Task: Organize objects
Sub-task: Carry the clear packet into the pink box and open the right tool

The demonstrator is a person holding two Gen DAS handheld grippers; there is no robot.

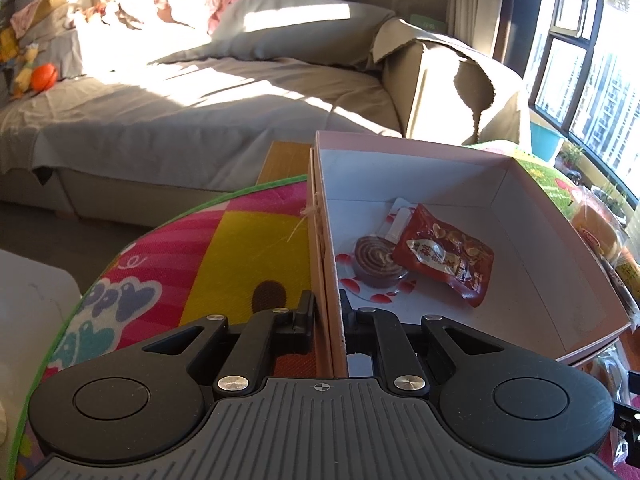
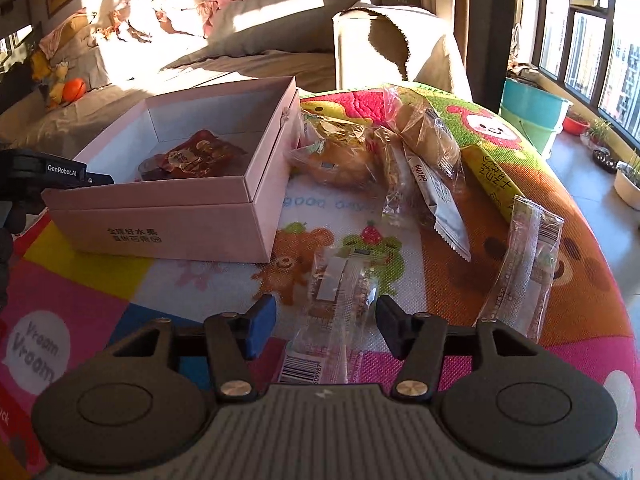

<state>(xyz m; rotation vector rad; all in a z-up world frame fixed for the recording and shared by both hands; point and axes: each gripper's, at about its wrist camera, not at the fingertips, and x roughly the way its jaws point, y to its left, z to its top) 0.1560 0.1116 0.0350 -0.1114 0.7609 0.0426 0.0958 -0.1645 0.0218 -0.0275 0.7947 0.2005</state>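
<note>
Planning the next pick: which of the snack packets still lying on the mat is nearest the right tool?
The clear packet with a barcode label, lying between the right tool's open fingers. The other packets lie farther off, toward the pink cardboard box and the mat's right edge.

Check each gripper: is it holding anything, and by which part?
The left gripper is shut on the pink box, clamping its near side wall. The right gripper is open around a clear snack packet, not gripping it.
</note>
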